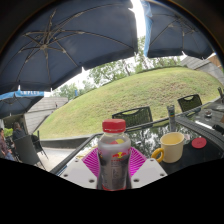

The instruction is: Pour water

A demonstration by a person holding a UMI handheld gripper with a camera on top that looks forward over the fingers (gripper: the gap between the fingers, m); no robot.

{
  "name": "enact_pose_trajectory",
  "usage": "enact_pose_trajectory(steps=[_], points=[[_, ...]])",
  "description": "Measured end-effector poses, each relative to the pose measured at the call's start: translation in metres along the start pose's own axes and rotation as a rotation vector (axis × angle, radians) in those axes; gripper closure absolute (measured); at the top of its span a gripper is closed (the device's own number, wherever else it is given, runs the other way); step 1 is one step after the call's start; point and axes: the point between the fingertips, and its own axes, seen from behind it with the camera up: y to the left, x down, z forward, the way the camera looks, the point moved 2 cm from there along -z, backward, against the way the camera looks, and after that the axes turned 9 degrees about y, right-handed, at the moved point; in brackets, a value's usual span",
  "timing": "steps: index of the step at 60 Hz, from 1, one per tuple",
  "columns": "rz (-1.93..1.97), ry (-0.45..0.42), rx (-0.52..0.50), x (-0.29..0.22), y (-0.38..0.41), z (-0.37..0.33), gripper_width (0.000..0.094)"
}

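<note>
Right up close, the gripper (114, 163) has its pink pads (93, 162) on either side of a clear plastic bottle (114, 155) with a red cap and a red label, and the fingers look pressed against its sides, holding it upright. Just to the right of the bottle sits a yellow mug (171, 148) on the glass table (150, 135). Beyond the table stand dark chairs (132, 115), then a green grassy slope (120, 95), with a big dark umbrella (70, 40) spread overhead.
</note>
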Motion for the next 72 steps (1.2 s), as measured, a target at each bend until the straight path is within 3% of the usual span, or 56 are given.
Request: enact_pose_trajectory(steps=[10, 20, 34, 45, 52, 59, 60, 61, 62, 64, 68, 72], points=[[0.412, -0.071, -0.033, -0.050, -0.060, 0.032, 0.0610], [1.038, -0.105, -0.217, -0.064, -0.107, 0.053, 0.0605], [1.566, -0.165, -0.433, -0.072, -0.117, 0.063, 0.0575], [1.589, -0.137, -0.419, -0.067, -0.119, 0.067, 0.0575], [1.344, -0.151, -0.420, -0.099, -0.110, 0.049, 0.0575], [0.856, -0.310, -0.325, -0.173, -0.125, 0.004, 0.0573], [0.776, -0.334, -0.296, -0.183, -0.129, -0.002, 0.0503], [0.680, -0.371, -0.260, -0.199, -0.132, -0.019, 0.0502], [0.607, -0.383, -0.228, -0.202, -0.140, -0.013, 0.0572], [0.468, -0.418, -0.155, -0.215, -0.150, -0.022, 0.0574], [0.260, -0.458, 0.005, -0.244, -0.185, -0.043, 0.0574], [0.091, -0.428, 0.172, -0.227, -0.224, -0.035, 0.0576]])
